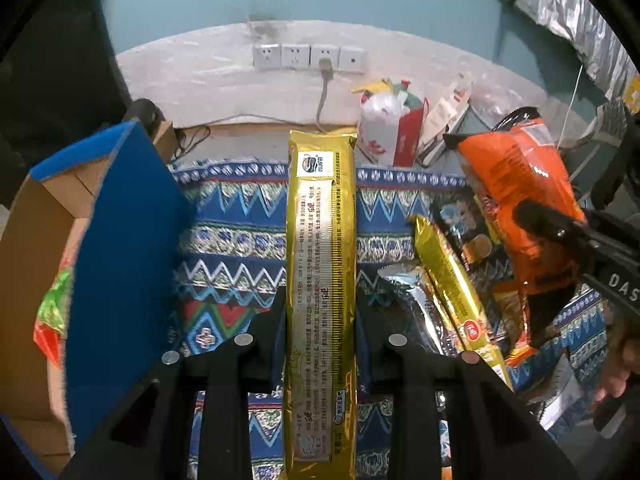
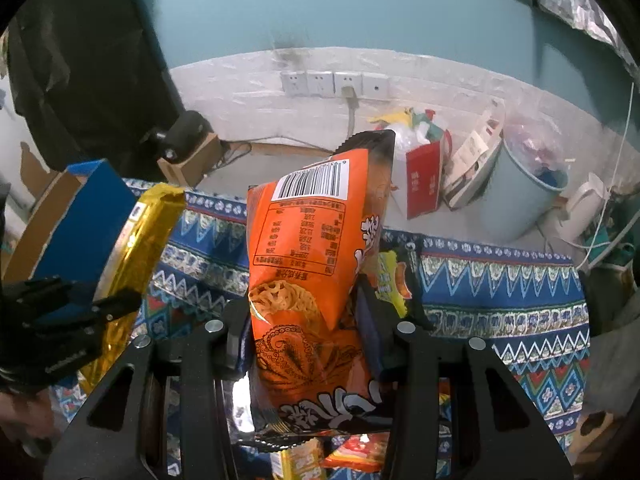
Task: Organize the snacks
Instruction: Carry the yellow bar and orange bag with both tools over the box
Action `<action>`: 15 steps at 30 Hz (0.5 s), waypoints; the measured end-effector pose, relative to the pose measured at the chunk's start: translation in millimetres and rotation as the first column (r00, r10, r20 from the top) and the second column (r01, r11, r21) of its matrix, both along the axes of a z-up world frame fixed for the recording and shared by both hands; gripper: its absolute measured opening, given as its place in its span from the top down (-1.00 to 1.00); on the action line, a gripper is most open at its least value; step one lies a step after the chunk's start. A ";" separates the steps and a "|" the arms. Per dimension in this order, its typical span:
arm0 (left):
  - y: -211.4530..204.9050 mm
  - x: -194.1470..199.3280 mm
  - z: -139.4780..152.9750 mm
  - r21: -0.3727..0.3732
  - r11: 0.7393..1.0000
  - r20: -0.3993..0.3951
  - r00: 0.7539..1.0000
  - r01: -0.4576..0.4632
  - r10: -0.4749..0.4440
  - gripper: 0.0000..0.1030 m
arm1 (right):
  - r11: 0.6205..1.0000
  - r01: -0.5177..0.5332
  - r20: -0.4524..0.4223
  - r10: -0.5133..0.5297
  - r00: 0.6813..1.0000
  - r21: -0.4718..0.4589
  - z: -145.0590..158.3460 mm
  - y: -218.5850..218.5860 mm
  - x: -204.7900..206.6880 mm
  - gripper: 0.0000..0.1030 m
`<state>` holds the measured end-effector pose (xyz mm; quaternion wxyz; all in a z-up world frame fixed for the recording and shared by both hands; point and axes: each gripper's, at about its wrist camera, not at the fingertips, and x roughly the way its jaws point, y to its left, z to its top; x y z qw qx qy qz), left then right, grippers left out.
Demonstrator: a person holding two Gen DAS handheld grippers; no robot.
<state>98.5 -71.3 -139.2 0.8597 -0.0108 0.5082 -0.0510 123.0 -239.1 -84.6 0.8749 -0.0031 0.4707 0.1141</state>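
The left claw (image 1: 320, 320) was clamped on the long gold packet (image 1: 320, 264), its two black fingers (image 1: 264, 344) pressed to either edge of the wrapper, and the packet stood lengthwise between them, lifted clear above the patterned cloth (image 1: 232, 240) that covered the counter. Over on the right, the right claw (image 2: 308, 320) was closed on the orange snack bag (image 2: 312, 248), barcode end pointing away from the camera, the bag held up off the cloth as well. From the left wrist view that same orange bag hung at the right edge, gripped by a black finger. Below it on the cloth lay a second gold packet (image 1: 456, 288) touching a silver-wrapped one (image 1: 412, 304), with more snacks beneath them. To the left stood the blue cardboard box (image 1: 120, 260), open at the top, with a red-and-green wrapper (image 1: 52, 320) showing inside it. Beyond the counter, a row of white wall sockets (image 1: 308, 57) sat on the white band of the wall, one with a plug in it, and a red and white bag (image 1: 392, 136) stood on the floor.
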 end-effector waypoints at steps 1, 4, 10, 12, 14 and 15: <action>2.5 -2.6 4.6 -0.003 1.000 0.007 1.000 -0.002 0.002 0.44 | 1.000 -0.001 0.004 0.001 1.000 0.002 1.7 0.7 -0.3 0.18; 8.1 -5.0 16.1 -0.006 1.000 0.031 0.999 -0.008 0.008 0.44 | 1.000 -0.005 0.022 0.005 1.000 0.007 9.8 4.8 -2.8 0.18; 21.3 -11.9 38.0 -0.005 1.000 0.081 0.996 -0.022 0.022 0.44 | 1.000 -0.018 0.054 0.017 0.998 0.023 25.4 14.1 -6.7 0.18; 27.1 -14.8 43.7 -0.008 1.000 0.091 0.995 -0.027 0.028 0.44 | 0.999 -0.023 0.061 0.021 0.998 0.030 30.1 17.8 -8.2 0.18; 34.4 -18.9 50.6 -0.016 0.999 0.101 0.994 -0.037 0.039 0.44 | 0.999 -0.030 0.069 0.028 0.997 0.036 34.8 22.4 -9.9 0.18; 37.0 -20.4 52.6 -0.021 0.999 0.102 0.994 -0.039 0.041 0.44 | 0.999 -0.034 0.074 0.031 0.997 0.039 37.4 25.5 -10.5 0.18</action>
